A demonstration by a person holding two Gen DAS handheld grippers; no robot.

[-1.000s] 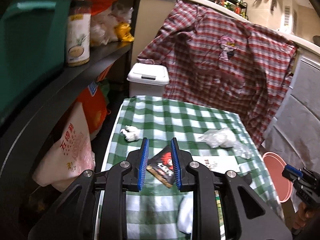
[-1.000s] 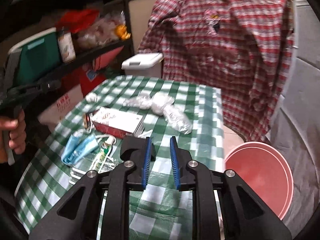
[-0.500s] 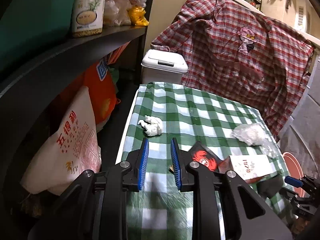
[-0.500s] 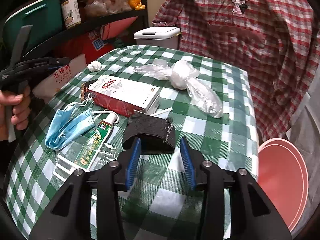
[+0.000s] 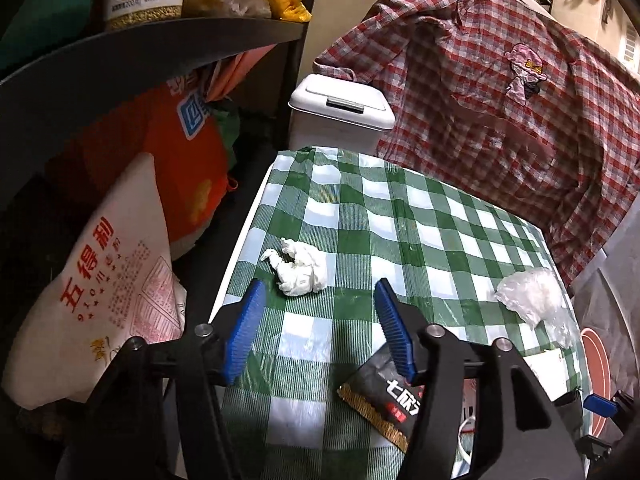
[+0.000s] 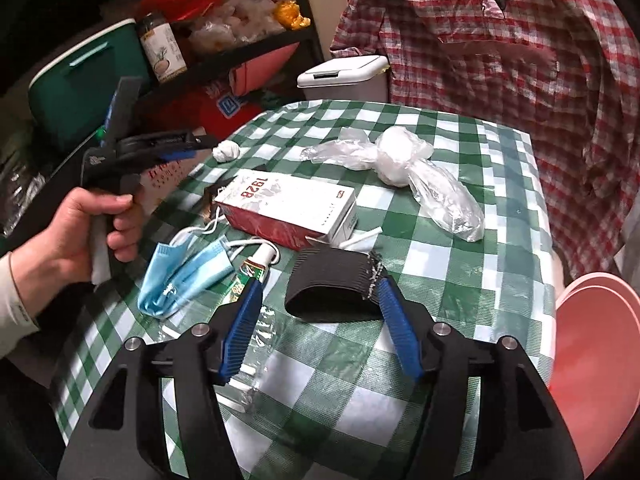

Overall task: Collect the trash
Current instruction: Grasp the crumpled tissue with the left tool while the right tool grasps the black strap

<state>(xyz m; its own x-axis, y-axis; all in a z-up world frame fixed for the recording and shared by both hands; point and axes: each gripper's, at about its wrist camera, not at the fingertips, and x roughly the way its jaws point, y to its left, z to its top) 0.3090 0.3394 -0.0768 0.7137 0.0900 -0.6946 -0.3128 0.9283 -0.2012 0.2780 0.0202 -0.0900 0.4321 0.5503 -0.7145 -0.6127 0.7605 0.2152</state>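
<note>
1. Left wrist view: my left gripper (image 5: 318,298) has its jaws spread wide, just been opening, nothing between the pads; it hangs over the green-check tablecloth (image 5: 420,232) near the table's left edge.
2. Same view: crumpled white tissue (image 5: 298,268) lies on the cloth just ahead of the tips, slightly left of centre, not touched; black snack wrapper (image 5: 384,396) lies under the right finger, partly hidden by it (can't tell if it touches).
3. Same view: clear plastic bag wad (image 5: 532,294) sits far right on the cloth; white lidded bin (image 5: 340,102) stands on the floor beyond the table's far end; plaid shirt (image 5: 500,80) hangs behind.
4. Right wrist view: my right gripper (image 6: 316,296) is open too, jaws just been opening; black ribbed sleeve (image 6: 336,292) lies on the cloth between the tips, close to the right pad, not gripped.
5. Same view: red & white box (image 6: 288,212), blue face mask (image 6: 180,276) & toothpaste tube (image 6: 252,268) lie left of the sleeve; pink basin (image 6: 592,360) sits low at the right, off the table; a hand (image 6: 76,236) holds the left gripper at the left, near the tissue.
</note>
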